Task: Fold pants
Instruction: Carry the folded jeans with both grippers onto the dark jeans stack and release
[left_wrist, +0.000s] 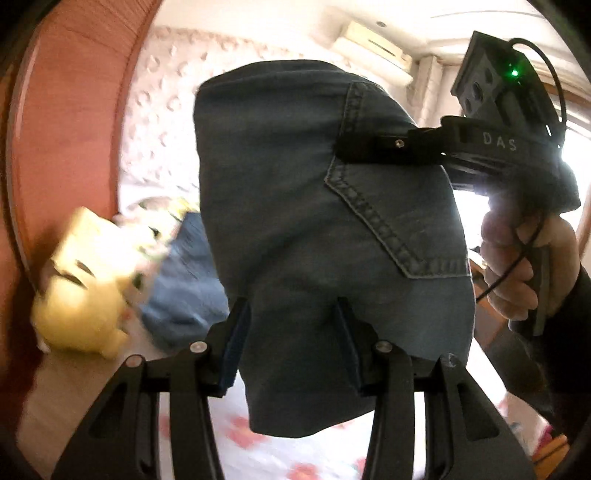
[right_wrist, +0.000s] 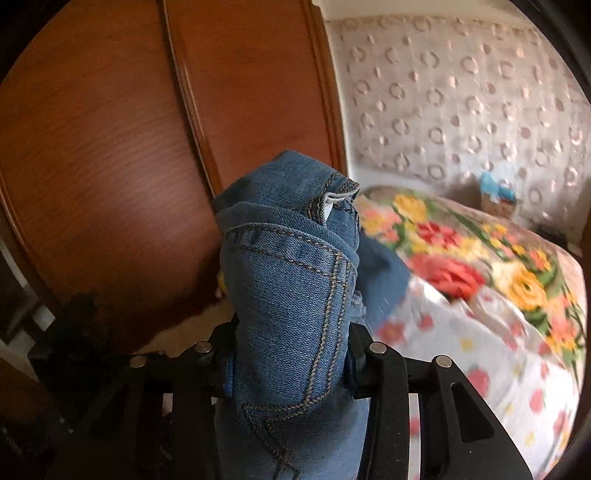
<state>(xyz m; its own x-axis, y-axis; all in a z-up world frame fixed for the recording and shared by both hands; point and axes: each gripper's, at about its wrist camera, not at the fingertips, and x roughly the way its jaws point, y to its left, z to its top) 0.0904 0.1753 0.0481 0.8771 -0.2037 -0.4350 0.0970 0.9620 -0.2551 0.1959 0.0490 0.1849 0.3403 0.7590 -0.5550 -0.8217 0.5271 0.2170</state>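
While both claws grip it aloft, the blue denim pants (left_wrist: 325, 221) hang unfolded.
Left claw (left_wrist: 291, 343) and right claw (right_wrist: 291, 354) are clamped on denim above the floral-sheeted bed (right_wrist: 480, 350) at 3 o'clock; every fold seemingly remains.

Reddish-brown wooden wardrobe (right_wrist: 110, 147): grained panels with a raised vertical moulding, filling nine to twelve o'clock in the right wrist view and the nine o'clock edge in the left.
Wallpaper (right_wrist: 461, 103): pale, with a repeating ring pattern, at one o'clock.
Bed: floral quilt (right_wrist: 480, 266) in red, yellow and green at three o'clock; white sheet with small red flowers (right_wrist: 498, 369) at four o'clock.
Small blue object (right_wrist: 496, 188), blurred, against the wall behind the quilt.
Air conditioner (left_wrist: 376, 51): white wall unit at one o'clock in the left wrist view.
Window (left_wrist: 576, 147): strong daylight at three o'clock.
Yellow plush toy (left_wrist: 81, 284): blurred, at eight o'clock.
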